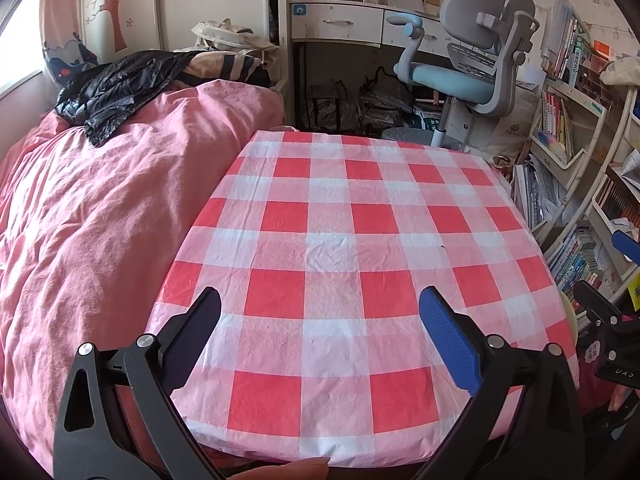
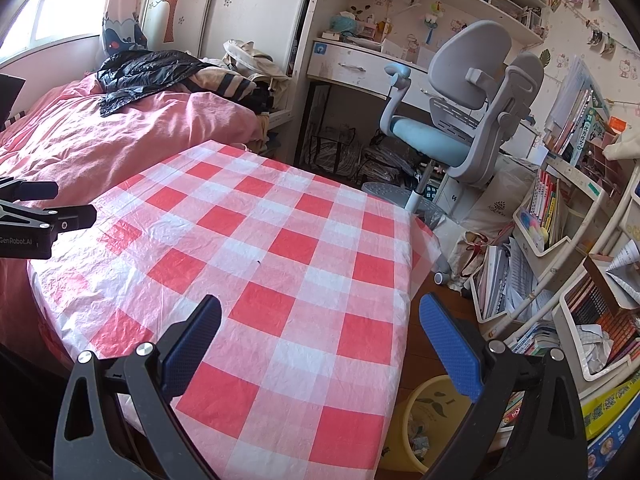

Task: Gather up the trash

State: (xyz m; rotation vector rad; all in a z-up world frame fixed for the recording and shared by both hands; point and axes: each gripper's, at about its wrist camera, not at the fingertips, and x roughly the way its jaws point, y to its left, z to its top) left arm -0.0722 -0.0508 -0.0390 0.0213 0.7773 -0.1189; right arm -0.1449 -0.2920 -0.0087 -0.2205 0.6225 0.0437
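A table with a red-and-white checked cloth (image 1: 332, 248) fills the left wrist view and also shows in the right wrist view (image 2: 256, 260). No trash shows on it, only a tiny dark speck (image 2: 259, 261). A yellow bin (image 2: 420, 420) with some scraps inside stands on the floor at the table's right front corner. My left gripper (image 1: 320, 312) is open and empty over the table's near edge; it also shows at the left of the right wrist view (image 2: 52, 208). My right gripper (image 2: 320, 316) is open and empty above the table's right front part.
A bed with a pink duvet (image 1: 100, 208) lies left of the table, with a black plastic bag (image 1: 108, 92) on it. A grey-blue desk chair (image 2: 460, 120) and a desk stand behind. Crowded bookshelves (image 2: 560, 248) line the right side.
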